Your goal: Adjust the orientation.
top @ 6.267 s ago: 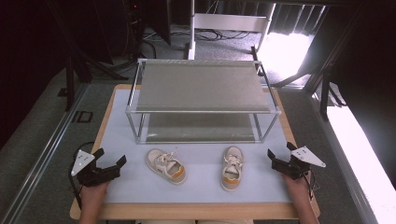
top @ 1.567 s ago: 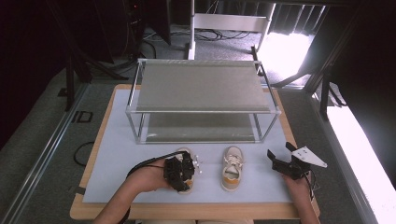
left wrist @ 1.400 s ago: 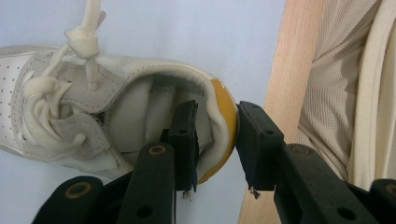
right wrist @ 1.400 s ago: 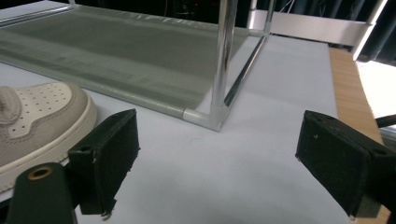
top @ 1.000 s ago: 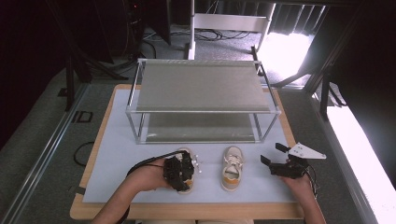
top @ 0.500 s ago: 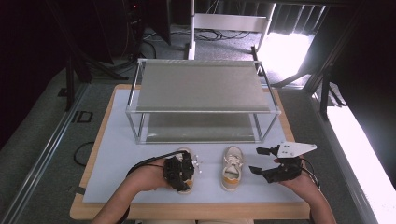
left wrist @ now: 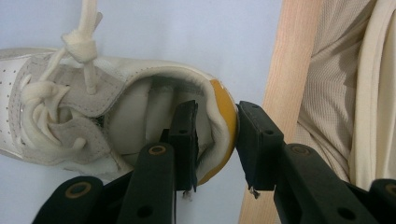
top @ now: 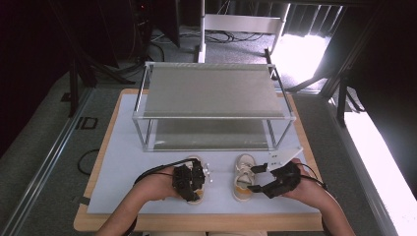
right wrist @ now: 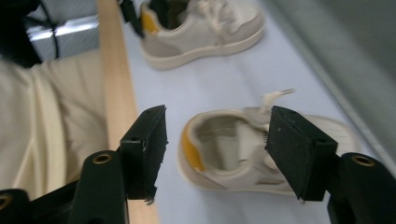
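A two-tier metal rack (top: 214,98) stood at the far side of the white mat (top: 123,167), its shelves bare, seemingly the destination for the pair of small sneakers near the table's front edge. I held the left gripper (left wrist: 215,140) pinched on the heel of the left shoe (top: 199,169), one jaw inside the collar and one behind the yellow heel tab, a hold suited to lifting it level. My right gripper (right wrist: 215,149) hovered above the right shoe (right wrist: 233,149), touching nothing; its jaws had just been closing yet stood apart, apparently lining up for the same heel grip.
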Demonstrator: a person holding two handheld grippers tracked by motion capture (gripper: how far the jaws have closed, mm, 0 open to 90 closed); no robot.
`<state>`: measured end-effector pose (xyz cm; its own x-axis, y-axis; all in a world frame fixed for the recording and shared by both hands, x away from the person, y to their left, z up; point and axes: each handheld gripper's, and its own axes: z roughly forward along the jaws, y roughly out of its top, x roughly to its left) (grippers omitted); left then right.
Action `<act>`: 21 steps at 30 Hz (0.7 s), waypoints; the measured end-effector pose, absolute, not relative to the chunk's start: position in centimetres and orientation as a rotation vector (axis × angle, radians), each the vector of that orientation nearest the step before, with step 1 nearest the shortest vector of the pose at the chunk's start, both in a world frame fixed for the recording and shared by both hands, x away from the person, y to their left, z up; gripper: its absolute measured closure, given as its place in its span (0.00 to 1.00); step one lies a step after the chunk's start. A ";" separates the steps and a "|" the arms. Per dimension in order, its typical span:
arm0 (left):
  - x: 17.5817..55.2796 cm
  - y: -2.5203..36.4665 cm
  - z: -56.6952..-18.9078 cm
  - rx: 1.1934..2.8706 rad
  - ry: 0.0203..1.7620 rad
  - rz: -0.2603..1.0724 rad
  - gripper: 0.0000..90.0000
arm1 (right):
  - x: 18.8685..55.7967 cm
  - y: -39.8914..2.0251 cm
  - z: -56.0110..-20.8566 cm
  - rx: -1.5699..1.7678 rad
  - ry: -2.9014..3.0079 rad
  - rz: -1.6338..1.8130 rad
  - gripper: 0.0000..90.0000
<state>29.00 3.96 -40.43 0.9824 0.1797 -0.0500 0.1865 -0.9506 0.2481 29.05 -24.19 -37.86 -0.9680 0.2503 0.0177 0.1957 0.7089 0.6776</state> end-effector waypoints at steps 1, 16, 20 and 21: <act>29.0 3.9 -40.4 2.875 0.271 -0.039 0.76 | 29.1 -23.9 -37.9 0.356 2.852 1.085 0.47; 29.0 3.9 -40.5 2.874 0.276 -0.040 0.76 | 29.7 -18.7 -39.6 0.201 3.092 0.632 0.65; 29.0 3.9 -40.6 2.868 0.280 -0.044 0.76 | 30.1 -17.9 -39.6 0.188 3.093 0.548 0.75; 29.0 4.0 -40.6 2.869 0.281 -0.047 0.76 | 30.1 -17.8 -39.6 0.177 3.092 0.534 0.74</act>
